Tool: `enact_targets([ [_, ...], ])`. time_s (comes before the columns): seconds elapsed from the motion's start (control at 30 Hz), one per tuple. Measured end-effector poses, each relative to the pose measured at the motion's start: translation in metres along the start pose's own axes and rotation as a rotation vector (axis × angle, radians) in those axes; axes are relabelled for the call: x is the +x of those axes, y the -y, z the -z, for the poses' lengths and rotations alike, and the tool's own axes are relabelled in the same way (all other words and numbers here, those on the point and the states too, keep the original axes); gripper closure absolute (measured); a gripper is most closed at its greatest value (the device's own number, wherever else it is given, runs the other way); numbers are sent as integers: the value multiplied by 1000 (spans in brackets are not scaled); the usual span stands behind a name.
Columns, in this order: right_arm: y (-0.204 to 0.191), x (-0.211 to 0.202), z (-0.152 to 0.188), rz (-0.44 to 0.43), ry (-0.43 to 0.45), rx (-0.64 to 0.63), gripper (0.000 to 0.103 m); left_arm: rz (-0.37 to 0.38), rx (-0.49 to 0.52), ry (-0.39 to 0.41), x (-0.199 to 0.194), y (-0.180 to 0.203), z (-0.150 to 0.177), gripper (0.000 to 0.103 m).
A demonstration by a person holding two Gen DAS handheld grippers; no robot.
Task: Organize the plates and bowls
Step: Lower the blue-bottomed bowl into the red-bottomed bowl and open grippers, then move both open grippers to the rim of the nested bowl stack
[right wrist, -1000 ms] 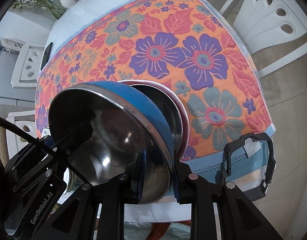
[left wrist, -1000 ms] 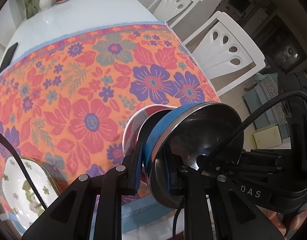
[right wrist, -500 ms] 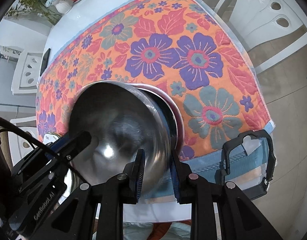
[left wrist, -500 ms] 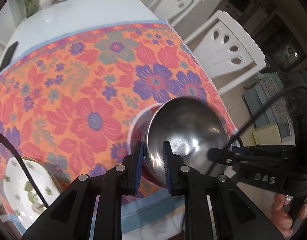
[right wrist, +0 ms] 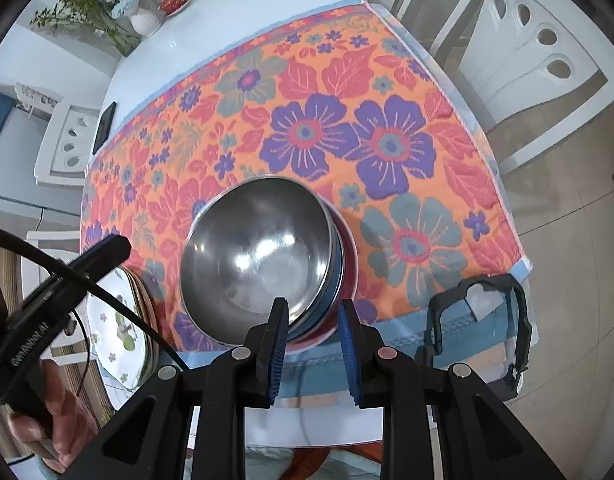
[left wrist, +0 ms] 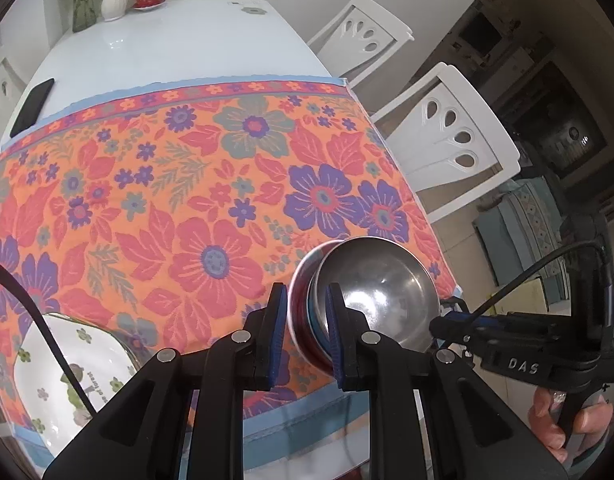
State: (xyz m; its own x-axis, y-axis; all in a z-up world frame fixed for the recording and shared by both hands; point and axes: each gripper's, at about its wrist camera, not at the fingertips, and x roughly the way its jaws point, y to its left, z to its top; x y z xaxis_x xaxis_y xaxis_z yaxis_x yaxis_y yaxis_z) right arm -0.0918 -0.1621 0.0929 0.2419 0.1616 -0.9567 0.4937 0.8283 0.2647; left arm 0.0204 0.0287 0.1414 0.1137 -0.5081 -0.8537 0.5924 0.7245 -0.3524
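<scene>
A steel bowl with a blue outside (left wrist: pixel 377 292) (right wrist: pixel 259 256) sits nested in a red bowl (left wrist: pixel 301 320) (right wrist: pixel 347 264) on the floral tablecloth near the table's front edge. My left gripper (left wrist: pixel 305 330) is open, its jaws straddling the left rims of the stacked bowls without pressing them. My right gripper (right wrist: pixel 313 344) is open, its jaws at the near rim of the stack. A stack of white floral plates (left wrist: pixel 67 372) (right wrist: pixel 119 320) lies left of the bowls.
The floral tablecloth (left wrist: pixel 187 208) covers the near half of a white table (left wrist: pixel 167 40). A black phone (left wrist: pixel 31 108), a vase (left wrist: pixel 114 0) and a red dish sit far back. White chairs (left wrist: pixel 447 140) stand on the right. A black frame (right wrist: pixel 479 320) sits at the cloth's corner.
Both grippers lowered the steel bowl into the red bowl, then opened and let go of it. Both have drawn back a little.
</scene>
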Motion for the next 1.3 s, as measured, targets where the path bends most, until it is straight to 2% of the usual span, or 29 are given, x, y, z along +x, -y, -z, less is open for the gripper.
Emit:
enact_targets([
  [0.4,1,24,27,-70,-39,-14,79,-16,-56,-26,10,-4,13,86],
  [0.57,-1,26,26,-57,-31,-66,79,-30,-119,-35,14,-1,25,86],
  [0.7,3,4,27,-97,9,-96,79,-44,-129,18,1,11,32,86],
  [0.73,2,-5,28,-90,35,-114,79,-57,-123,42,-6,17,33,84],
  [0.77,1,-13,28,-83,56,-129,79,-66,-119,64,-12,21,33,75],
  [0.8,-1,-21,28,-76,78,-146,78,-75,-116,96,-20,27,33,71],
  [0.87,-6,-38,29,-49,131,-194,75,-76,-115,133,-31,34,32,70],
  [0.9,-7,-45,29,-34,151,-212,68,-71,-113,148,-36,37,32,70],
  [0.93,-8,-50,30,-25,167,-224,55,-69,-113,161,-41,41,32,70],
  [1.0,-9,-61,31,-18,209,-249,46,-70,-113,179,-48,46,34,70],
  [1.1,-11,-70,32,-5,236,-280,46,-63,-126,191,-54,51,38,70],
  [1.23,-10,-76,30,3,263,-298,46,-52,-144,207,-55,54,43,60],
  [1.3,-9,-75,29,-4,270,-300,46,-54,-144,201,-53,54,44,59],
])
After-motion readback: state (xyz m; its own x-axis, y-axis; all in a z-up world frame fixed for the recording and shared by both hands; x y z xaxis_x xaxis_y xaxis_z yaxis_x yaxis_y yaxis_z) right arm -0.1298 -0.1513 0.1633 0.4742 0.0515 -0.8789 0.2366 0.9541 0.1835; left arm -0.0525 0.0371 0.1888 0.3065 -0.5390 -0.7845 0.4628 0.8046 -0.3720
